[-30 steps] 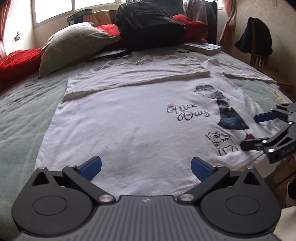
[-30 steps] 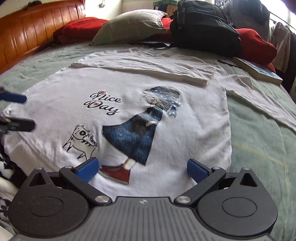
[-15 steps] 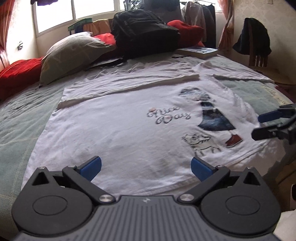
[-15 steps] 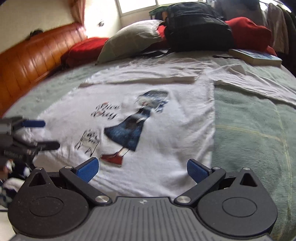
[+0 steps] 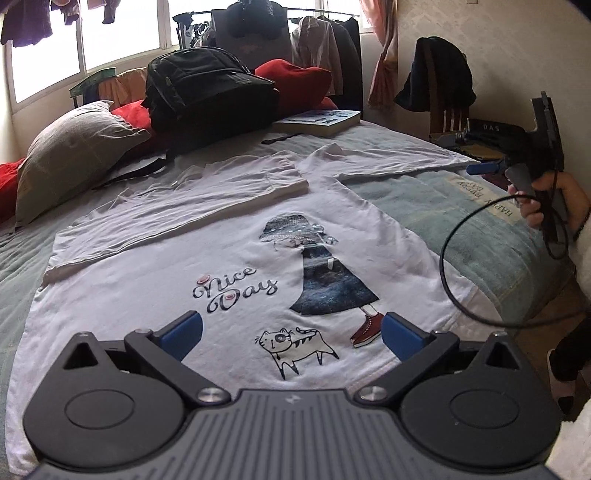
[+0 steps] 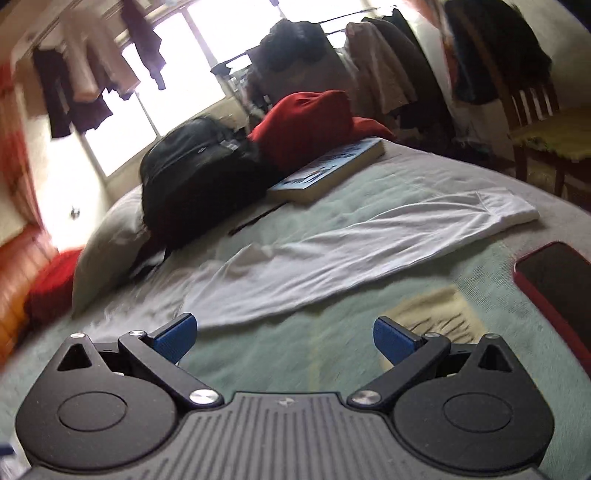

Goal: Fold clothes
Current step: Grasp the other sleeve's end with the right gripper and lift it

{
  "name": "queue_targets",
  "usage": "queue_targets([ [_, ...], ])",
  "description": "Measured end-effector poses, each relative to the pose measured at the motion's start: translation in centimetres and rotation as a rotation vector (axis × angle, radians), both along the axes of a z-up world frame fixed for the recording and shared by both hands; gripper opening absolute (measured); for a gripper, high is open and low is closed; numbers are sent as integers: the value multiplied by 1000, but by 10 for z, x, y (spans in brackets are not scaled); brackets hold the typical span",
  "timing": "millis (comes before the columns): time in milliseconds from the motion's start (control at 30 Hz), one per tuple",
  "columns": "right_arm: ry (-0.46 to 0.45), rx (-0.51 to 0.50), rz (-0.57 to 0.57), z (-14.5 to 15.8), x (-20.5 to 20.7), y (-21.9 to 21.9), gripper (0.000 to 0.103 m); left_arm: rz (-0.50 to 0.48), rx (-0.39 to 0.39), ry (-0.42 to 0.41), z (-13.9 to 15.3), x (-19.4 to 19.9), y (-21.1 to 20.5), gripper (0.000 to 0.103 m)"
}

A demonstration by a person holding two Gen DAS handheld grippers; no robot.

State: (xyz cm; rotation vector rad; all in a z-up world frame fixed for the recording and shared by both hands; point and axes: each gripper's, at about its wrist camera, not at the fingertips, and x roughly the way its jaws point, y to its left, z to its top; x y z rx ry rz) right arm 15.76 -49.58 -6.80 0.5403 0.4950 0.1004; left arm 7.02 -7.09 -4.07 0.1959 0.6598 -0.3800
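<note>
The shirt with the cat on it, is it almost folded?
Not yet. One sleeve of the white shirt is folded across its top. The other sleeve lies stretched out on the bed. Both grippers, left and right, are open and empty. The body's unfolded.

Bedroom in a lived-in home. Bed with pale green cover, filling most of the floor space. Grey pillow and red cushions at the window side. Black backpack and a paperback book lying on the bed. Wide window with clothes hanging on a line. Clothes rail with jackets by the window. Wooden chair draped with dark clothing. Curtain in the corner.
</note>
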Motion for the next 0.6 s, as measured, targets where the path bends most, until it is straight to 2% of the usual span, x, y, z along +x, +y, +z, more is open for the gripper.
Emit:
queue_targets([
  [100, 26, 156, -60, -10, 20, -32, 103, -8, 1, 11, -1, 10, -3, 102],
  [200, 33, 234, -108, -20, 35, -50, 103, -15, -1, 20, -1, 18, -5, 102],
  [400, 56, 265, -143, -35, 61, -58, 103, -20, 2, 36, -5, 32, -7, 102],
  [600, 43, 249, -116, -45, 83, -62, 103, -18, 9, 46, -7, 42, -9, 102],
])
